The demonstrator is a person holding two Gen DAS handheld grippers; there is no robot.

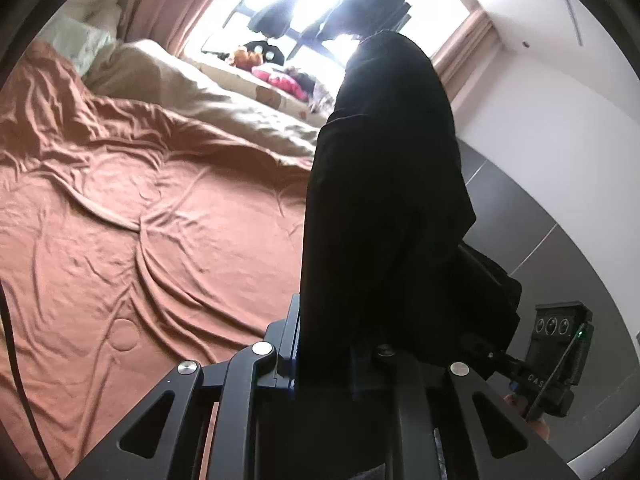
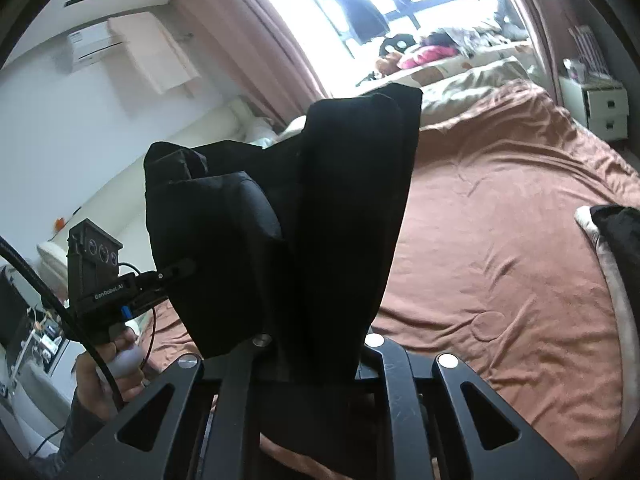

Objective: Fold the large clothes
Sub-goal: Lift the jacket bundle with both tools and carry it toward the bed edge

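A large black garment (image 1: 384, 184) hangs in the air above a bed, held by both grippers. My left gripper (image 1: 324, 360) is shut on one part of it; the cloth fills the gap between the fingers. My right gripper (image 2: 316, 360) is shut on another part of the same black garment (image 2: 304, 208), which drapes over its fingers. The right gripper also shows at the lower right of the left wrist view (image 1: 504, 356). The left gripper shows at the left of the right wrist view (image 2: 176, 272), with the hand on its handle.
The bed is covered by a wrinkled rust-brown sheet (image 1: 132, 216) (image 2: 500, 240). A beige duvet (image 1: 208, 92) and pillows lie at its far end by a bright window. A dark folded item (image 2: 620, 240) lies at the bed's right edge. White drawers (image 2: 604, 108) stand beside the bed.
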